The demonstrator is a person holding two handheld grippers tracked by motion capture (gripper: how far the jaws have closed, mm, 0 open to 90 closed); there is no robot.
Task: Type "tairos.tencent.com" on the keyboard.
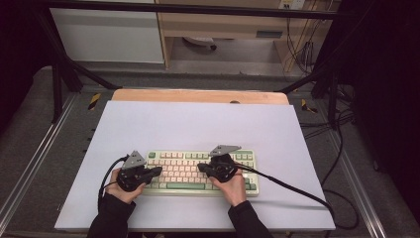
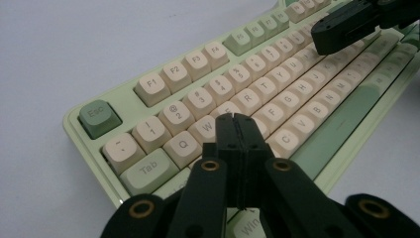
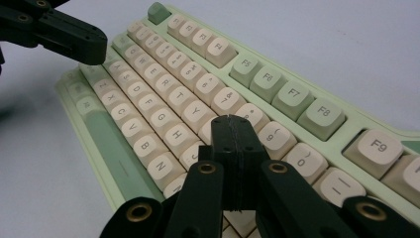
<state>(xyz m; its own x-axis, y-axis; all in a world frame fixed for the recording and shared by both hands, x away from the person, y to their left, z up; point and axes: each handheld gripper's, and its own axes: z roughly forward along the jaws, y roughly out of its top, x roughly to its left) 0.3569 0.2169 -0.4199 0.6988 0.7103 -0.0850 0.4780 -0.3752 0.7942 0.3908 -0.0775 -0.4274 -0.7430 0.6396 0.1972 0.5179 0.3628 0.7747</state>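
Lighting: even, from overhead; white table sheet point(image 1: 198, 124) bright, surroundings dark. Shadows: soft, faint under the keyboard point(image 1: 198, 171). Glare: none of note. High view: soft, low detail. Gripper views: near keys sharp, far keys blurred, slight grain, cool tint.

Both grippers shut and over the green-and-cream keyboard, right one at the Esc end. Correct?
Not quite. The right gripper is shut over the number and letter keys near 8 and 9; the left gripper is at the Esc end of the keyboard, as the left gripper view shows. Both are shut.
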